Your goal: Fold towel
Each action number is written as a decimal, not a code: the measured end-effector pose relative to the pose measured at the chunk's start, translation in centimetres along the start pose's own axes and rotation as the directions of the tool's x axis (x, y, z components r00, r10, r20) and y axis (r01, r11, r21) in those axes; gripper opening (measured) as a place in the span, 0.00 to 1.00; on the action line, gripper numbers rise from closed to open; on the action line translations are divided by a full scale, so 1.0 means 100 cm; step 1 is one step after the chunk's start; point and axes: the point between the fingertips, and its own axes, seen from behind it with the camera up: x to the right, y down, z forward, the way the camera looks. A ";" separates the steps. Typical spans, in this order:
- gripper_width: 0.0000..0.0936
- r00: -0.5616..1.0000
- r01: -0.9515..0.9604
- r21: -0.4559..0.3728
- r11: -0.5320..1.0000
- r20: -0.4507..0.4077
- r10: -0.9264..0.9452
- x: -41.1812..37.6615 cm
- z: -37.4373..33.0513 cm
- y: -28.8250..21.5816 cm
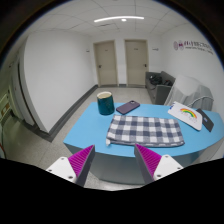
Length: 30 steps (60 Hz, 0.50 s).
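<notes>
**Fold not started: towel flat, gripper off the table**

The blue-and-white checked cloth towel (145, 129) lies spread on the light blue tabletop (90, 128), just ahead of the fingers and above them in the gripper view, at roughly 12 to 1 o'clock from the gripper (114, 160). It looks like a single flat layer with its near edge along the table's front edge. I see no crease or doubled-over part, so I judge no fold is made yet.

The gripper is spread wide with nothing between the fingers. The magenta pads (82, 159) face each other across a clear gap. The fingers are short of the table and touch nothing.

Other items on the table:
- a dark teal cylindrical mug (105, 102) at 11 o'clock from the towel, near its far left corner
- a dark flat phone-like slab (127, 107) at 12 o'clock, just beyond the far edge
- a white sheet with coloured arcs (186, 114) at 2 o'clock, off the towel's right end

What is left, by my reading: close in, pinch an edge or corner, carry it over to the opposite side, release. That is the whole task.

The mug and slab sit close to the far edge, a possible snag if the fold goes that way.
</notes>
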 end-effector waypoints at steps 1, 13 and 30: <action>0.87 1.000 -0.002 -0.003 1.000 0.005 0.002 -0.002 0.007 -0.002; 0.85 0.997 0.025 -0.040 0.999 0.070 -0.022 -0.023 0.110 -0.031; 0.70 0.995 0.092 -0.155 0.984 0.048 -0.085 -0.009 0.241 -0.012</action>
